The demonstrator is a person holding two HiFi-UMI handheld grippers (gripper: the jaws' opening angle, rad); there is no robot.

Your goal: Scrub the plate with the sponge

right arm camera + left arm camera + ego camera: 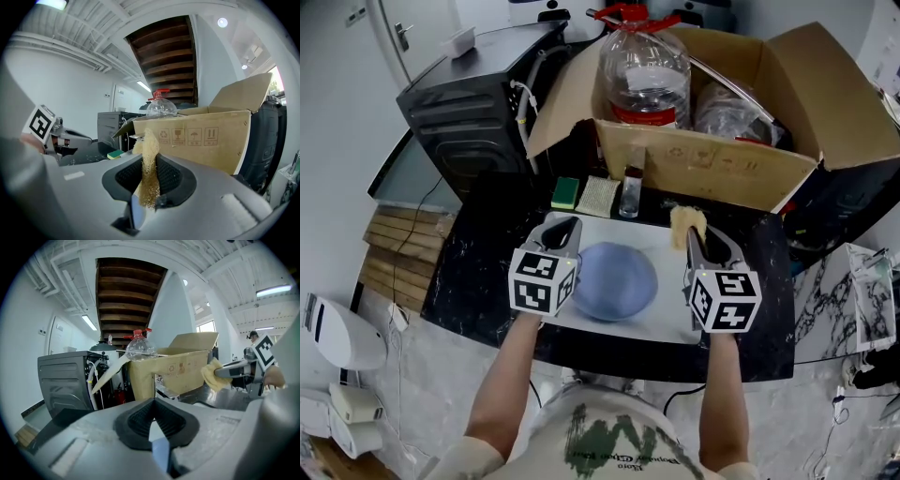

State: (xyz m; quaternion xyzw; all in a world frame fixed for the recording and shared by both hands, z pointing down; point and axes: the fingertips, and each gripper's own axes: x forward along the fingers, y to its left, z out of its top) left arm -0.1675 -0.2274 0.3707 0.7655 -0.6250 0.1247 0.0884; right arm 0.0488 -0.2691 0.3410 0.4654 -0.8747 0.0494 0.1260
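Blue plate (pixel 617 279) lies on a white mat (pixel 667 324) at the middle of the tabletop (pixel 473 277), between both tongs in the head view. Only the gripper views show the grips: the left tongs (pixel 153 414) are pressed together on nothing, and the right tongs (pixel 149 177) pinch a tan sponge (pixel 148 154) upright. In the upper frame, a cardboard box (pixel 703 167) holds a clear bottle (pixel 643 70) and a bag (pixel 727 112).

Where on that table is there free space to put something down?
The black counter left of the white mat is bare, as is the mat's back strip beyond the blue plate. Crowded: behind the mat, green sponge, pale pad, small bottle and cardboard box.
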